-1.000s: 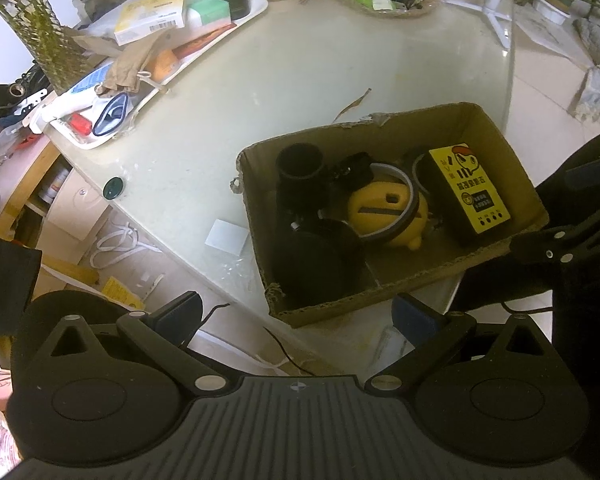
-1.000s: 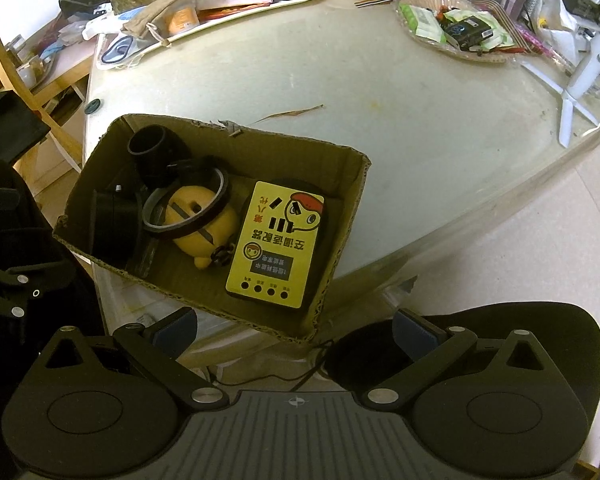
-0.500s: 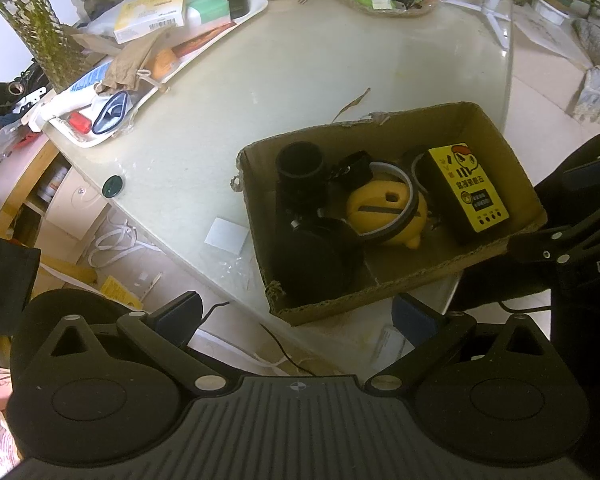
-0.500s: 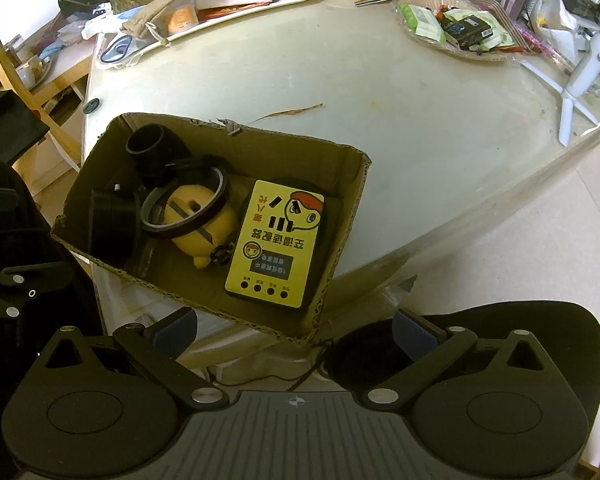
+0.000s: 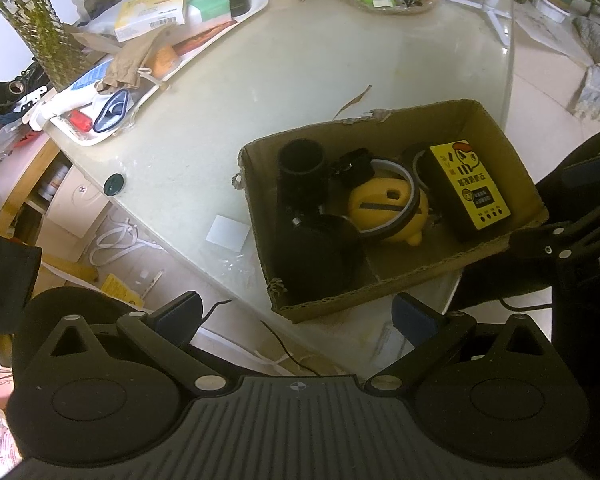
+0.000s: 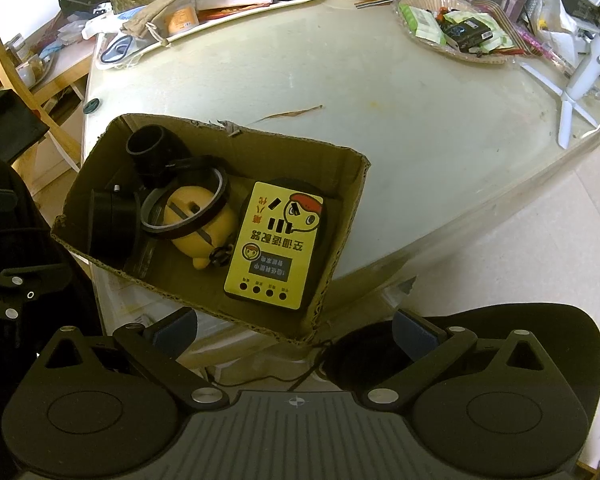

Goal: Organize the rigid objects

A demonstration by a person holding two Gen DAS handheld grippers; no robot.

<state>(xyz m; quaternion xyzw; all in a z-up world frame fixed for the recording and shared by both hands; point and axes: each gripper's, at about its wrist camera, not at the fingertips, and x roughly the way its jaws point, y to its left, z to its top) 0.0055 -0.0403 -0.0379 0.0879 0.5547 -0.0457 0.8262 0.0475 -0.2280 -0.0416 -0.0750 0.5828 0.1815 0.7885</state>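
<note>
Left wrist view: left tool [image 5: 296,316], jaws spread wide, nothing between them, held off the near edge of the tabletop [image 5: 308,72]. Ahead and slightly right of it, a cardboard box [image 5: 476,120] at the tabletop's near edge. Contents, from the tool's left to right: black cylinder [image 5: 302,170] and a larger black round piece [image 5: 316,256]; yellow figurine [image 5: 384,208] with a tape ring [image 5: 408,176] resting over it; yellow-faced device [image 5: 470,188] lying flat. Farther ahead to the left, a cluttered white tray [image 5: 256,6].

Right wrist view: right tool [image 6: 296,330], jaws likewise wide apart and empty. The same box [image 6: 292,148] lies just ahead, left of centre. Yellow-faced device [image 6: 276,240] nearest the tool; figurine [image 6: 204,220] and tape ring [image 6: 186,204] left of it; black cylinder [image 6: 152,150] at the far left corner. Far right, a white tripod [image 6: 580,84].
</note>
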